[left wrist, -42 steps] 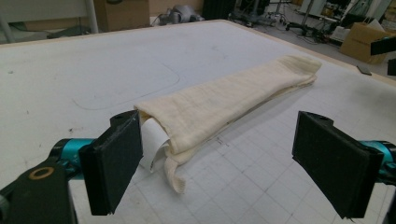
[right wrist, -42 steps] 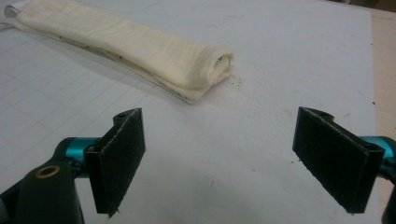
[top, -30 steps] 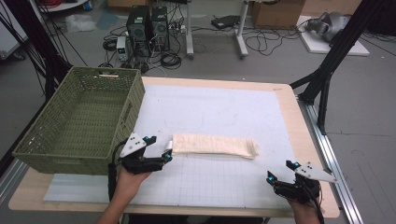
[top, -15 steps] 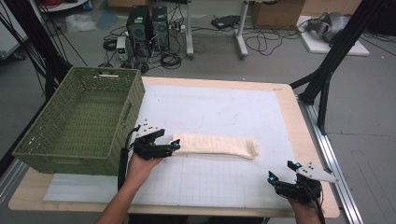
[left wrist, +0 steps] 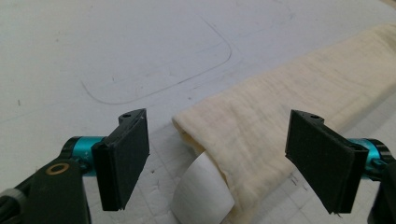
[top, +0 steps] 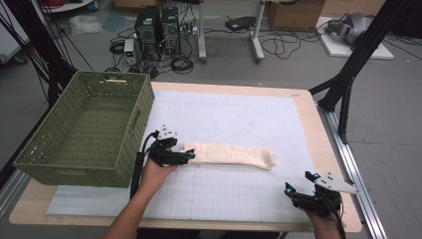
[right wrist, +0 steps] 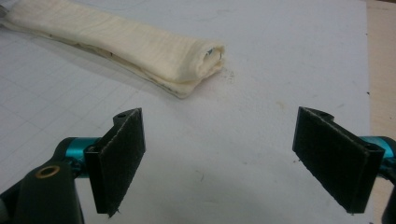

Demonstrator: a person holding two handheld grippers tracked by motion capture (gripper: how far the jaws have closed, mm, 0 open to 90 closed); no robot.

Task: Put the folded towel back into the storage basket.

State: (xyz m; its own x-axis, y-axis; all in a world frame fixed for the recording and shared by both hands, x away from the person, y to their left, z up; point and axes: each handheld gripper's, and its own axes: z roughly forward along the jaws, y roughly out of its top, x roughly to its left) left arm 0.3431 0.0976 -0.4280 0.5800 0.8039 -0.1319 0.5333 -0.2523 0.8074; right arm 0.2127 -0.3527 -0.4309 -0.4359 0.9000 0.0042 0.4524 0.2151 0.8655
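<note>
The work in hand is the grasping of the folded cream cloth (top: 230, 155), which lies as a long flat roll on the white mat (top: 239, 114), a little nearer to the front edge of the table than to the back edge. The left gripper (top: 183, 156) is at the left end of the cloth, with its jaws apart on both sides of that end. In the left gripper view the cloth end (left wrist: 243, 140) sits between the two black pads and a white label (left wrist: 201, 191) comes out from under it, but the pads do not touch the fabric yet.

I judge that the next move calls for lowering a little, pushing forward and then closing on all the layers together (a shallow bite may take only the top layer and unroll the cloth).

The right gripper (top: 298, 188) rests near the front right corner of the table, jaws wide apart and holding nothing, well apart from the right end of the cloth (right wrist: 205, 60).

A green woven basket (top: 89, 129) stands on the left edge of the table, just beside the left hand (top: 155, 174); its wall is close to the wrist and can hinder a swing to that side. Nothing lies between the grippers and the cloth.
</note>
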